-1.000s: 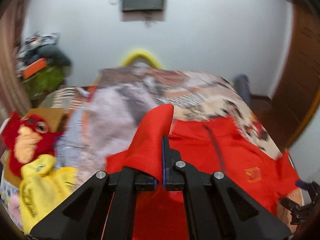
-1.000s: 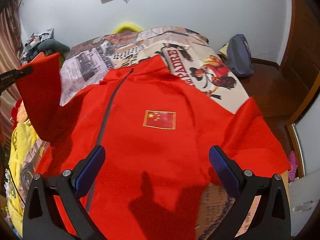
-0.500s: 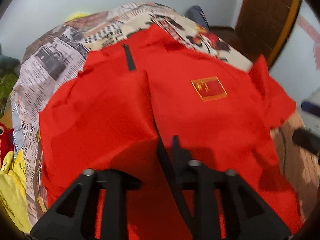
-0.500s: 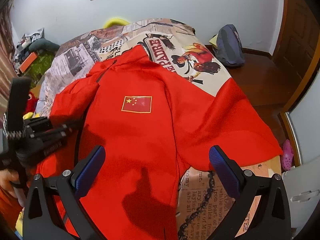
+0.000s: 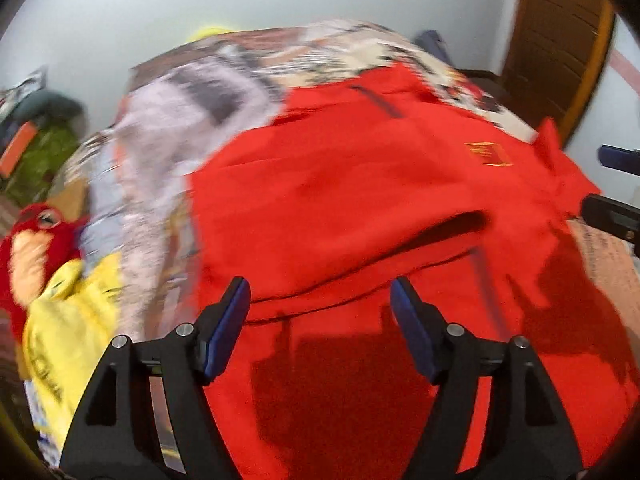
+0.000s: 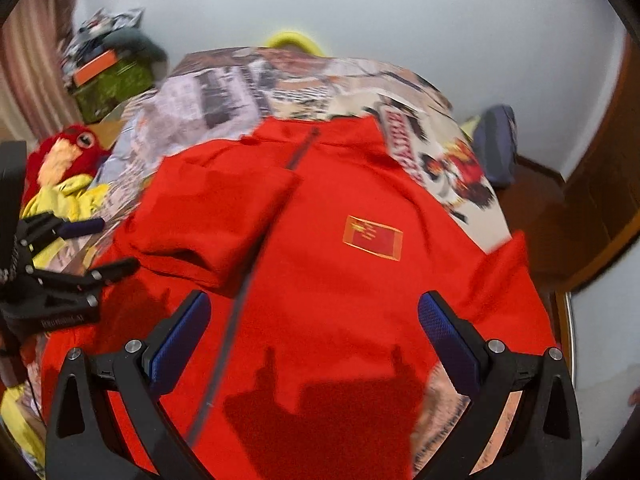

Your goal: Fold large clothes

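A red zip jacket [image 6: 340,280] with a small flag patch [image 6: 372,237] lies front up on the bed. Its left sleeve [image 6: 208,216] is folded in across the chest. In the left wrist view the jacket [image 5: 360,208] fills the middle, and my left gripper [image 5: 320,300] hovers above it with jaws opening and nothing between them. That gripper [image 6: 92,248] also shows at the left edge of the right wrist view. My right gripper [image 6: 314,312] stands open above the jacket's lower front, empty. Its fingertips [image 5: 616,158] show at the right edge of the left wrist view.
The bed cover [image 6: 248,92] has a newspaper print. A red plush toy [image 6: 64,156] and yellow cloth [image 5: 68,320] lie at the bed's left side. Clutter [image 6: 108,68] is piled in the far left corner. A blue bag [image 6: 496,140] and a wooden door [image 5: 560,40] are on the right.
My left gripper held the red sleeve up, carried it over the jacket's chest, then opened and let it go. The sleeve now lies folded inward. The right gripper stayed open and shifted sideways.
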The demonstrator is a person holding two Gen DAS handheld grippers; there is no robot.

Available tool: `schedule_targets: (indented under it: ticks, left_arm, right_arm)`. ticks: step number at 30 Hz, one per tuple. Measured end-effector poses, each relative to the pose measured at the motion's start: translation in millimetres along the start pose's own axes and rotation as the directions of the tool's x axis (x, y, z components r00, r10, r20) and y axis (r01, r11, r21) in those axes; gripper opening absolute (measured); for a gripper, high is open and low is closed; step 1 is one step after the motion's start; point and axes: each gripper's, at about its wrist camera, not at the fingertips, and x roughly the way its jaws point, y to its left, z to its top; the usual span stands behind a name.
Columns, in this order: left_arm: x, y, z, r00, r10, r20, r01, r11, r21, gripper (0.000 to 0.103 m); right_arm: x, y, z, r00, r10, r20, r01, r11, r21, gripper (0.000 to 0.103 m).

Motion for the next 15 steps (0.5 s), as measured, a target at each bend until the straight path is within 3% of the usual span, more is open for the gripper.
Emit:
schedule_targets:
  ticks: [6,15]
  left_arm:
    - [8,78,-35,0.995,0.101,-0.025,-0.103,0.99,-0.098,0.073]
    - [39,120,-67,0.991,0.113,-0.072,-0.122,0.984,-0.129,0.073]
  right_arm:
    - [28,53,16,1.0,0.021,-0.014,-0.023,0.995,-0.101,0.103]
    - [99,128,26,0.992,0.03,-0.126,-0.06,0.967,-0.246,0.103]
